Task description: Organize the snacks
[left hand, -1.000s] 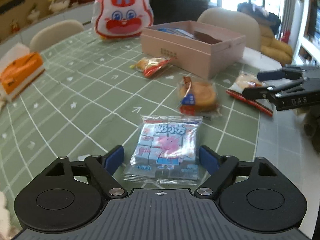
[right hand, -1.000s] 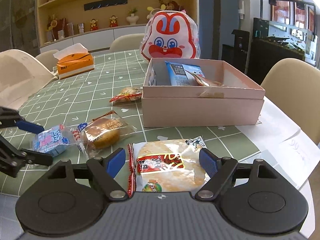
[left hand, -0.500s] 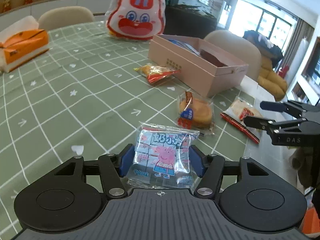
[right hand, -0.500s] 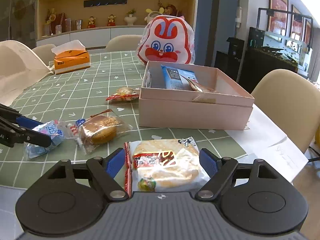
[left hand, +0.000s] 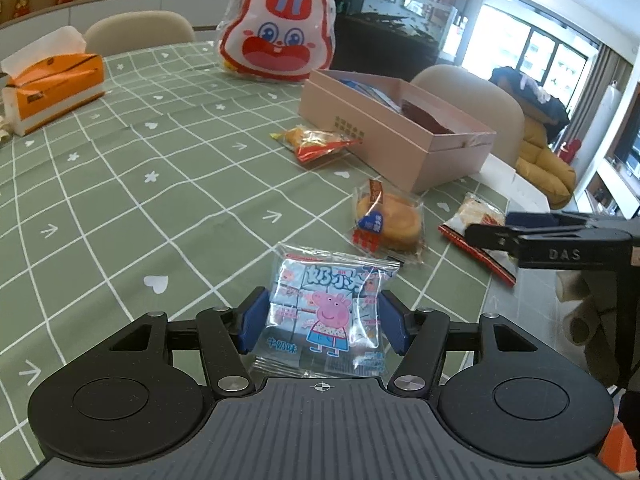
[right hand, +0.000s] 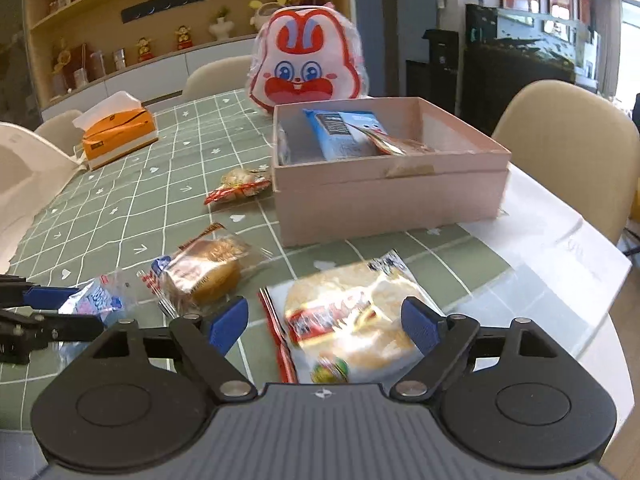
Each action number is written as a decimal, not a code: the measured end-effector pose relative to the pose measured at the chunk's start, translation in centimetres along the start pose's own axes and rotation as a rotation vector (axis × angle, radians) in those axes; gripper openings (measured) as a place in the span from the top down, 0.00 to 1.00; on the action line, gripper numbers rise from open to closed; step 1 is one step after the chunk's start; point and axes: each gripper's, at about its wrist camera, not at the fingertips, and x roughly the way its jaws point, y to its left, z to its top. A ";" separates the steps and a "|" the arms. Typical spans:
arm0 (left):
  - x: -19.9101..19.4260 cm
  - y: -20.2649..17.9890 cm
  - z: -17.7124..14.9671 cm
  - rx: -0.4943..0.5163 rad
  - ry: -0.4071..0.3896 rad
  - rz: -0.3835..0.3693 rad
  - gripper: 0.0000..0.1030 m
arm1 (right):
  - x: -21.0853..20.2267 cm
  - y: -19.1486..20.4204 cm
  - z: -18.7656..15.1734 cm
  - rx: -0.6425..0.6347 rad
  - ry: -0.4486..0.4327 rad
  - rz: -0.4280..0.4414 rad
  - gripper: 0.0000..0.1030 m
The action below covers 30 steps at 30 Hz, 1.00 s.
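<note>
We pinch the Peppa Pig packet [left hand: 326,316] in our left gripper [left hand: 320,322], lifted near the table's [left hand: 120,184] near edge for boxing; our right gripper [right hand: 325,322] gapes wide around the rice cracker packet [right hand: 352,320], ungripped; the pink box [right hand: 388,192] waits beyond.

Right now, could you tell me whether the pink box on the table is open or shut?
Open. The pink box has no lid on top, and a blue packet and another wrapper lie visible inside.

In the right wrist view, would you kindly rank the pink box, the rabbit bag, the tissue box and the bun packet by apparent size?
1. pink box
2. rabbit bag
3. bun packet and tissue box: these look alike, and since the bun packet lies nearer the camera, ranking them is unsure.
</note>
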 end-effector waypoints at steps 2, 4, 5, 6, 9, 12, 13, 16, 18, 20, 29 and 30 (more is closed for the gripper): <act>0.0 0.0 0.0 -0.002 0.000 -0.002 0.36 | 0.4 0.9 0.2 -0.026 -0.001 0.034 0.18; 0.0 0.1 0.0 -0.007 -0.001 -0.006 0.36 | 0.7 2.1 0.0 -0.084 0.000 0.061 0.18; 0.0 0.1 0.0 -0.008 -0.001 -0.007 0.36 | 0.7 2.7 -0.1 -0.120 -0.005 0.065 0.19; 0.0 0.1 0.0 -0.008 -0.001 -0.007 0.36 | 0.6 3.2 -0.2 -0.152 -0.003 0.078 0.23; -0.1 0.2 0.0 -0.008 -0.001 -0.007 0.36 | -0.1 4.3 -0.9 -0.249 -0.010 0.111 0.41; -0.1 0.2 0.0 -0.011 -0.001 -0.008 0.36 | -1.0 4.7 -1.6 -0.322 -0.016 0.116 0.44; -0.1 0.2 0.0 -0.012 -0.002 -0.009 0.36 | -1.2 4.7 -1.8 -0.338 -0.018 0.122 0.44; -0.1 0.2 0.0 -0.013 -0.003 -0.009 0.36 | -2.1 4.2 -2.5 -0.363 -0.026 0.132 0.44; -0.1 0.2 0.0 -0.012 -0.003 -0.009 0.36 | -2.6 3.5 -2.9 -0.368 -0.033 0.127 0.43; -0.1 0.2 0.0 -0.011 -0.004 -0.008 0.36 | -2.8 3.0 -3.2 -0.368 -0.035 0.109 0.38; -0.1 0.1 0.0 -0.006 -0.006 -0.001 0.36 | -3.7 -0.6 -2.9 -0.352 -0.066 -0.121 0.25; -0.1 0.0 0.0 -0.005 -0.007 0.001 0.36 | -3.6 -1.3 -2.5 -0.319 -0.065 -0.142 0.25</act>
